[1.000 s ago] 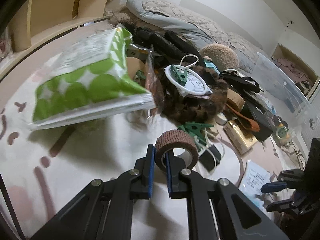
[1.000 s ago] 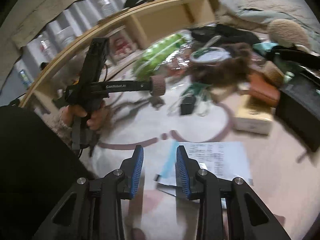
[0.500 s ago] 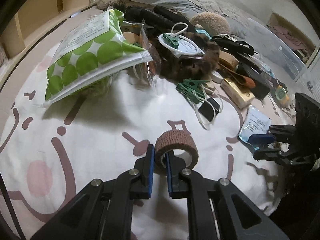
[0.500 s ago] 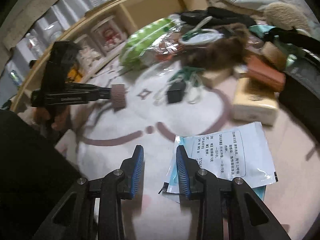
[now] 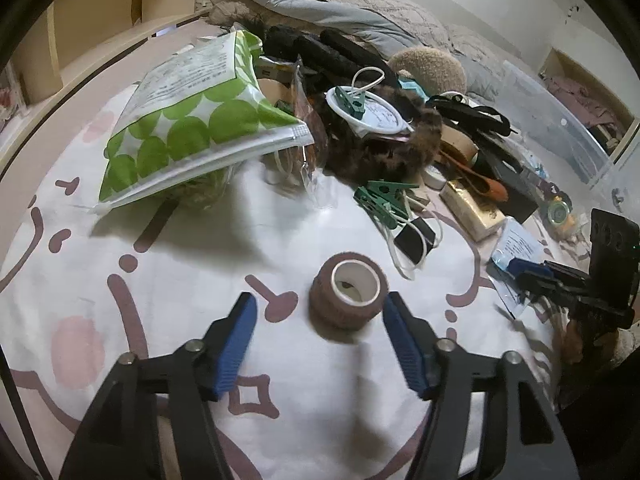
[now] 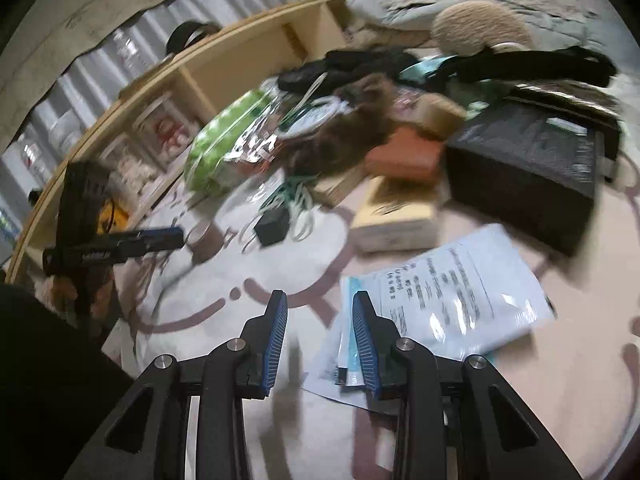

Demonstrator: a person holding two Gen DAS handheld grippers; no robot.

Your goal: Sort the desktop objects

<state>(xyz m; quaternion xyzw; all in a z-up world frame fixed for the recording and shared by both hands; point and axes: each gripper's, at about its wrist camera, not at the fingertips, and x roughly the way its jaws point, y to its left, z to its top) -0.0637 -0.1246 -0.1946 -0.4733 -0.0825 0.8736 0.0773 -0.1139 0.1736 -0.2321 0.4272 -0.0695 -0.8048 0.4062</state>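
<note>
The brown bandage roll (image 5: 347,295) is seen lying on its side edge, hollow core facing up, on the white sheet (image 5: 192,248) with brown and pink drawings, and it is taken here as the landmark. The left gripper (image 5: 318,322) is held just in front of the roll, its jaws opening; the roll stands between the blue pads (image 5: 236,344), but neither pad is pressed on it, and a clear gap is seen on the left side. Behind the roll and to its left, a green dotted pouch (image 5: 200,120) is propped at a tilt. Behind the roll and slightly right, green clothespins (image 5: 382,200) are tangled with a white cord and a black adapter (image 5: 414,236). Farther behind, a dark furry item (image 5: 380,156) is topped by a white round lid (image 5: 372,112), and a gold box (image 5: 472,210) lies to the right of the pins. To the right of the roll, well apart, a pale blue packet (image 6: 452,292) is spread flat on the sheet. The right gripper (image 6: 320,328) is poised over the near left edge of that packet, its jaws nearly closed with only a narrow gap between them, and nothing is gripped. In the right wrist view the picture is blurred, and the roll is made out only dimly at the tip of the left gripper.
</note>
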